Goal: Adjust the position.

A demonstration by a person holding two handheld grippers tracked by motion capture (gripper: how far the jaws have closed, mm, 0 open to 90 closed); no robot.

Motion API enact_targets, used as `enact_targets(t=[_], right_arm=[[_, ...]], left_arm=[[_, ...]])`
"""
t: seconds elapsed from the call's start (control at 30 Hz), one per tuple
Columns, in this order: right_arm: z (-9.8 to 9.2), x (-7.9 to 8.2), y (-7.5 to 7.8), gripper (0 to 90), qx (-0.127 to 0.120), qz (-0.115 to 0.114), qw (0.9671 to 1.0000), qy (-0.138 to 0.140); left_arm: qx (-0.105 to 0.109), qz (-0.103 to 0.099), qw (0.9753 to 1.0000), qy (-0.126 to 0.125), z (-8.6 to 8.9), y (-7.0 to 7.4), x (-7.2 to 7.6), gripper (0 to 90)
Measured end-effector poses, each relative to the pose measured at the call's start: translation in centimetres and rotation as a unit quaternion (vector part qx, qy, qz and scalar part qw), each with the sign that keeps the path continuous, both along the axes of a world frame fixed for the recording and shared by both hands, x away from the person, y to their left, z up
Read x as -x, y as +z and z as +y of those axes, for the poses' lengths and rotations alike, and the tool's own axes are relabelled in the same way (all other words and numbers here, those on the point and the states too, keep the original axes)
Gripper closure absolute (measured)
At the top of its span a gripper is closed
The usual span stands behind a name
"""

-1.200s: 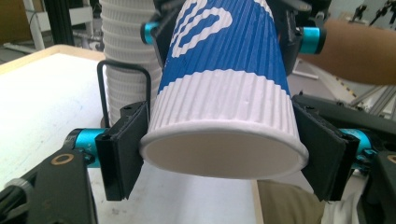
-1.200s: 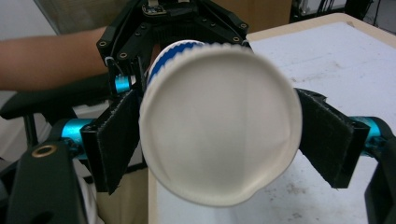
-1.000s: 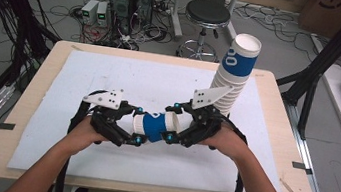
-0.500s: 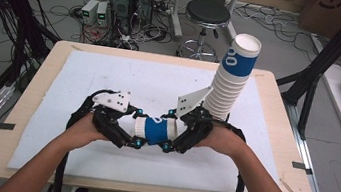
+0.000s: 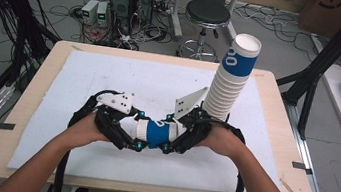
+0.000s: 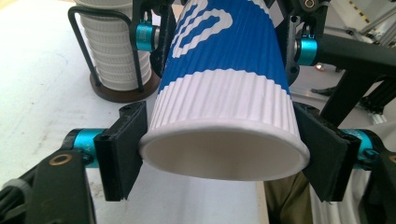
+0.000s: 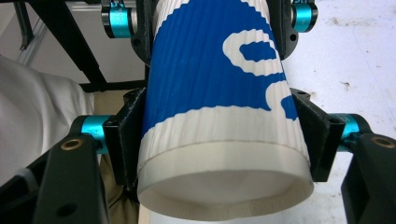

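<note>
A ribbed blue-and-white paper cup (image 5: 157, 132) lies sideways above the white mat, held from both ends. My left gripper (image 5: 139, 130) is shut on its left end, and my right gripper (image 5: 168, 133) is shut on its right end. In the left gripper view the black pads (image 6: 125, 154) press on the cup's (image 6: 219, 112) white band beside a hollow end. The right gripper view has the jaws of my right gripper (image 7: 219, 144) clamped on the other white end of the cup (image 7: 210, 70). Whether this is one cup or two nested ones cannot be told.
A tall stack of matching cups (image 5: 231, 79) stands on a dark round holder at the back right of the mat (image 5: 111, 72), just beyond my right hand; it also shows as the stack (image 6: 116, 51). A stool (image 5: 207, 15) and floor electronics lie past the table.
My right gripper has shifted left, away from the stack and closer to my left gripper. The cup stays held between the two grippers.
</note>
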State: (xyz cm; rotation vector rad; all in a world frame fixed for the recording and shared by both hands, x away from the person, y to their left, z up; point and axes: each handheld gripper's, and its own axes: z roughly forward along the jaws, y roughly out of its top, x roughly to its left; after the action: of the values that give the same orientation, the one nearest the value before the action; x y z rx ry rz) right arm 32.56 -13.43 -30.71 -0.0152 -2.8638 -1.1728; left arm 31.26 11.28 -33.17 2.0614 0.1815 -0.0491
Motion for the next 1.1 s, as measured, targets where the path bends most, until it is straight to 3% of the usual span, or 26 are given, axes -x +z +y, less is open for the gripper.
enact_targets(t=[0.07, 0.13, 0.3, 0.33, 0.43, 0.47, 0.6, 0.8, 0.9, 1.0, 1.1], right_arm=[[-0.1, 0.1, -0.1, 28.9, -0.005, -0.005, 1.0000, -0.003], [-0.3, 0.2, -0.2, 28.9, -0.009, -0.004, 0.9999, -0.009], [-1.2, 0.1, -0.5, 28.8, -0.045, -0.008, 0.9988, -0.019], [-1.4, 0.1, -0.6, 28.7, -0.051, -0.005, 0.9984, -0.024], [-2.4, 0.2, -1.5, 28.7, -0.092, 0.000, 0.9950, -0.040], [-2.4, 0.2, -1.5, 28.7, -0.092, 0.000, 0.9950, -0.040], [-3.1, 0.3, -2.3, 28.4, -0.133, -0.001, 0.9894, -0.058], [-3.3, 0.7, -3.2, 28.4, -0.184, 0.016, 0.9799, -0.075], [-3.3, 0.7, -3.3, 28.4, -0.207, 0.020, 0.9754, -0.073], [-3.3, 0.8, -3.4, 28.4, -0.214, 0.025, 0.9734, -0.077], [-3.4, 0.7, -3.7, 28.4, -0.236, 0.034, 0.9683, -0.074]], left_arm=[[0.021, 0.012, 0.9997, 0.009, 0.1, -0.2, 0.0, 19.3], [0.031, 0.010, 0.9994, 0.016, 0.3, -0.4, 0.0, 14.6], [0.069, 0.002, 0.9972, 0.027, 0.9, -0.6, 0.0, 14.6], [0.089, 0.005, 0.9954, 0.034, 1.2, -0.8, 0.1, 14.6], [0.115, -0.003, 0.9921, 0.050, 1.8, -1.3, 0.1, 14.6], [0.127, -0.003, 0.9904, 0.055, 2.0, -1.6, 0.1, 14.6], [0.169, 0.001, 0.9832, 0.069, 2.3, -2.3, 0.2, 14.4], [0.183, 0.016, 0.9804, 0.072, 2.1, -3.1, 0.2, 12.7], [0.185, 0.018, 0.9802, 0.068, 1.8, -3.1, 0.3, 12.3], [0.193, 0.025, 0.9790, 0.061, 1.6, -3.1, 0.3, 12.3], [0.203, 0.032, 0.9770, 0.059, 1.4, -3.0, 0.3, 12.2]])
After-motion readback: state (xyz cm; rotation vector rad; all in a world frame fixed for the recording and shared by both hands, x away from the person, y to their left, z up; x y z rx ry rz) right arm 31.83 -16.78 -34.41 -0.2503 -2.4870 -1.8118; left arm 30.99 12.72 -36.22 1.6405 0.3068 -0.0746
